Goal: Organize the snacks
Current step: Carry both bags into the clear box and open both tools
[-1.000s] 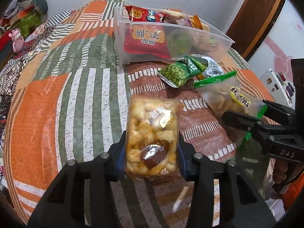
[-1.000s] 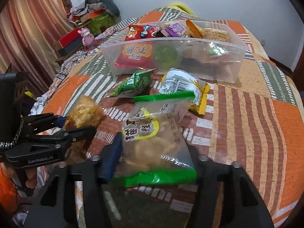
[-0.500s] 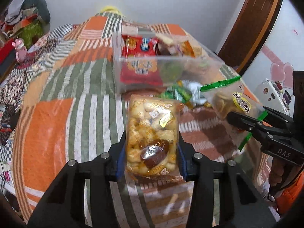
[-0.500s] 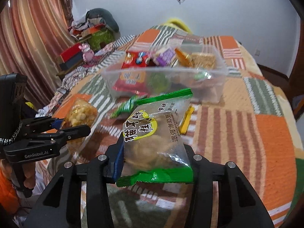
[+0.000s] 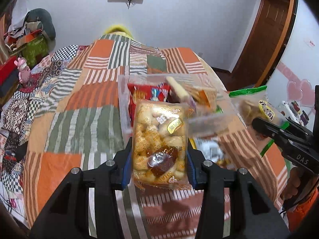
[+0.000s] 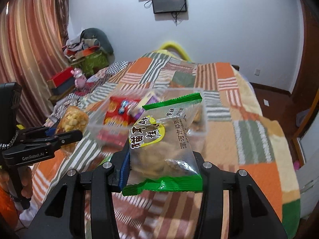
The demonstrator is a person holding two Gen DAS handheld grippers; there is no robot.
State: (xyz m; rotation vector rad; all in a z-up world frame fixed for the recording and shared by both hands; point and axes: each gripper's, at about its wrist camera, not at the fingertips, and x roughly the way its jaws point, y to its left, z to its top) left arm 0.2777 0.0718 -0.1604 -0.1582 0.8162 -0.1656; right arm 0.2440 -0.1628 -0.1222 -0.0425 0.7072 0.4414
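Both packets lifted since before, yellow puff packet (image 5: 159, 141) lengthwise along the left hand-held gripper (image 5: 159, 159).

Patchwork quilt (image 6: 249, 107) in orange, green, striped squares. Wall-mounted screen (image 6: 169, 1) above. Striped curtain (image 6: 30, 45) beside 1 pink toy (image 6: 79, 77).

Two claws (image 5: 159, 163), two held snack bags (image 5: 160, 139), one clear bin (image 6: 197, 133).

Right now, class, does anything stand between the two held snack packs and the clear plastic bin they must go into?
Nothing visible does. The left gripper holds the clear pack of golden puffs and the right gripper holds the green-edged crisp bag, both raised before the open-topped clear plastic bin.
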